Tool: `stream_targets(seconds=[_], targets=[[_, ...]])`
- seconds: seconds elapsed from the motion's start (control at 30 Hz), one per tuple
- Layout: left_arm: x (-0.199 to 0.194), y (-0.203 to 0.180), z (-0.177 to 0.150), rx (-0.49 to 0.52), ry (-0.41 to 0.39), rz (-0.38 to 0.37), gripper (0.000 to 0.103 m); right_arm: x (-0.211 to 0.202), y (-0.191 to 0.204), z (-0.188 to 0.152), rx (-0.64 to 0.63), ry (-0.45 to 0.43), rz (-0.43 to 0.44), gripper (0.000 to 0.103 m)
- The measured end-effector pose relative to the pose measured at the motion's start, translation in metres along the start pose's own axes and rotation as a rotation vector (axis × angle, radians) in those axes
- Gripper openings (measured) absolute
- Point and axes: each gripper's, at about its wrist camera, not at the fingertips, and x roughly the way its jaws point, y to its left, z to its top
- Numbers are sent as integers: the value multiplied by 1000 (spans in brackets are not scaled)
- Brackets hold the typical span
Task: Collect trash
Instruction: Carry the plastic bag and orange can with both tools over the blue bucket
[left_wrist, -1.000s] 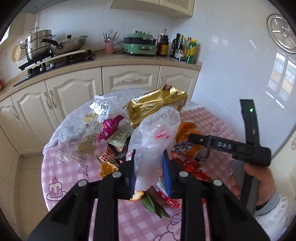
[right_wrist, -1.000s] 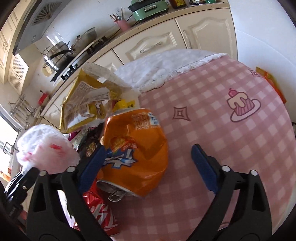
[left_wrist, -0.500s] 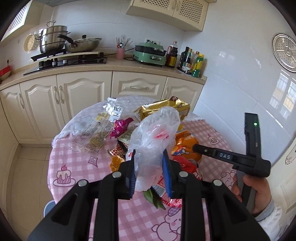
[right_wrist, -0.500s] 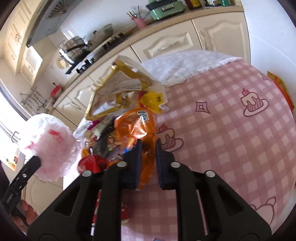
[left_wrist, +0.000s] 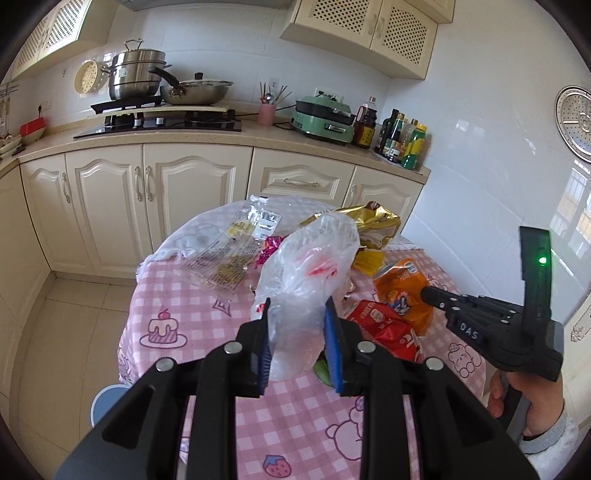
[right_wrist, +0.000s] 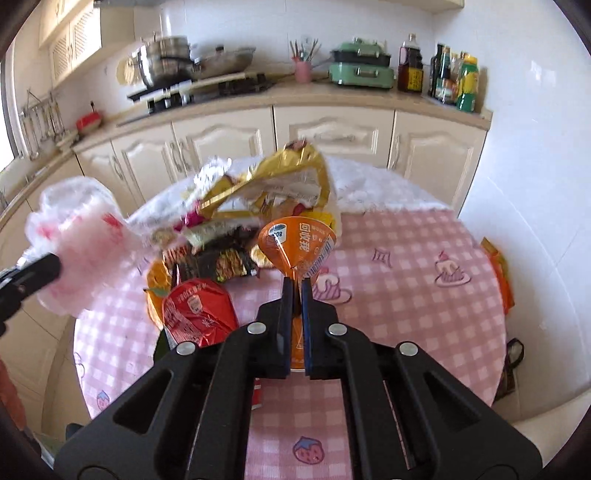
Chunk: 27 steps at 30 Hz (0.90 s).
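Note:
My left gripper (left_wrist: 297, 310) is shut on a clear plastic bag with red print (left_wrist: 306, 280), held up over the round table (left_wrist: 177, 295). The bag (right_wrist: 77, 251) shows blurred at the left of the right wrist view. My right gripper (right_wrist: 297, 284) is closing tight on a crushed orange can (right_wrist: 299, 240), which is pinched flat between the pads and lifted off the pink checked cloth. In the left wrist view that can (left_wrist: 399, 288) hangs at the right gripper's (left_wrist: 428, 295) tip. A gold bag (right_wrist: 273, 184), a red wrapper (right_wrist: 195, 314) and dark packets lie heaped behind.
A clear printed wrapper (left_wrist: 236, 251) lies at the table's far left. An orange packet (right_wrist: 498, 273) sits at its right edge. Cream cabinets and a counter (left_wrist: 221, 136) with pots and bottles stand behind, a tiled wall to the right, a blue stool (left_wrist: 107, 402) below left.
The right gripper's jaws went from wide open around the orange can to shut on it, and lifted it. Both grippers drew back from the pile, the left still holding the bag.

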Motion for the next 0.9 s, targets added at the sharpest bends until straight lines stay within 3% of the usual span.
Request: stream_targets(seconds=[0.43, 0.6, 0.73, 0.9], targets=[[-2, 16, -6, -25, 4, -4, 24, 25, -3, 11, 12, 114, -1, 10], [-8, 21, -8, -34, -16, -11, 24, 9, -6, 9, 43, 0, -44, 8], [-17, 36, -9, -71, -45, -12, 24, -35, 18, 19, -5, -156, -94, 8], [-35, 75, -16, -144, -73, 9, 24, -64, 88, 24, -91, -210, 111, 8]])
